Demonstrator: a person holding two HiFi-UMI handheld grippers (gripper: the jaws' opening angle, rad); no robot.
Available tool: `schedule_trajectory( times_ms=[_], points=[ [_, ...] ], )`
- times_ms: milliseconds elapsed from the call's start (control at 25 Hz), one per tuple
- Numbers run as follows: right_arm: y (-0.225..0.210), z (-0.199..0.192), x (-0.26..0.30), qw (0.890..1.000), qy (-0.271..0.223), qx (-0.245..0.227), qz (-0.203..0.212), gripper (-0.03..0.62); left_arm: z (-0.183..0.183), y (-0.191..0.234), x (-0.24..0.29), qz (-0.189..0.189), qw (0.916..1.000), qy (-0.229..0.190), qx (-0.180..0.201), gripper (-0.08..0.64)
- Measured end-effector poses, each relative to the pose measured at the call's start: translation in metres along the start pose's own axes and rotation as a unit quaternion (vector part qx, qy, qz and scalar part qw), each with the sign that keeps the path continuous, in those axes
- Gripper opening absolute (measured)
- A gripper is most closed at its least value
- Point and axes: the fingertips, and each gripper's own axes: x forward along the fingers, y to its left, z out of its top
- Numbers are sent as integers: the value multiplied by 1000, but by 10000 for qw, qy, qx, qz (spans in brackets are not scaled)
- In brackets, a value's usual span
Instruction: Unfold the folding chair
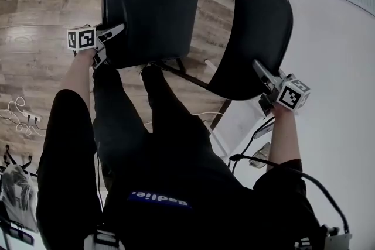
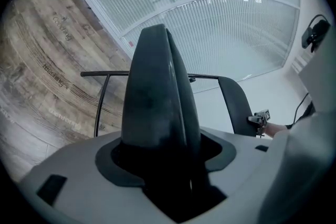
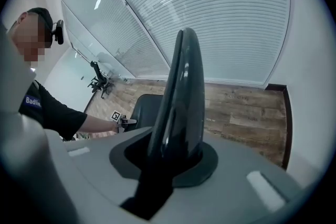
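Note:
The black folding chair stands partly opened in front of the person. Its padded seat lies at the left and its curved backrest at the right, joined by a thin black frame. My left gripper is shut on the seat's near left edge; in the left gripper view the seat runs edge-on into the jaws. My right gripper is shut on the backrest's lower right rim, and in the right gripper view the backrest rises edge-on from the jaws. The pads themselves are hidden.
Wooden plank floor lies under the chair, with a white floor area to the right. The person's dark-clothed legs stand right behind the chair. Cables and a power strip lie at the left. A glass wall with blinds stands beyond.

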Motion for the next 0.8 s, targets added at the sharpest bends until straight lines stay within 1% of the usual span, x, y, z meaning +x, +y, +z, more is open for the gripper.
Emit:
schedule_trajectory(
  times_ms=[120,200,320,440,560,720,800],
  points=[
    [-11,-6,18,9999,-53,78,145,80,-1,28,0,6,10000,8,-43,284],
    [-18,-12,34,9995,-57,150,261,80,0,49,-1,70,10000,-49,2,291],
    [-6,-13,56,9992,2,206,356,80,10,71,-14,65,9997,-163,139,293],
    [15,-15,76,9995,-7,90,317,81,14,91,-26,23,9995,-246,175,293],
    [35,-23,75,9998,-23,23,214,83,2,103,-33,184,9994,-277,84,318],
    [47,-20,74,10000,-13,-58,28,84,-5,109,-29,328,9991,-246,-134,352],
    [47,-20,74,10000,-2,-69,-58,81,-1,110,-31,361,9988,-320,-70,354]
  ],
)
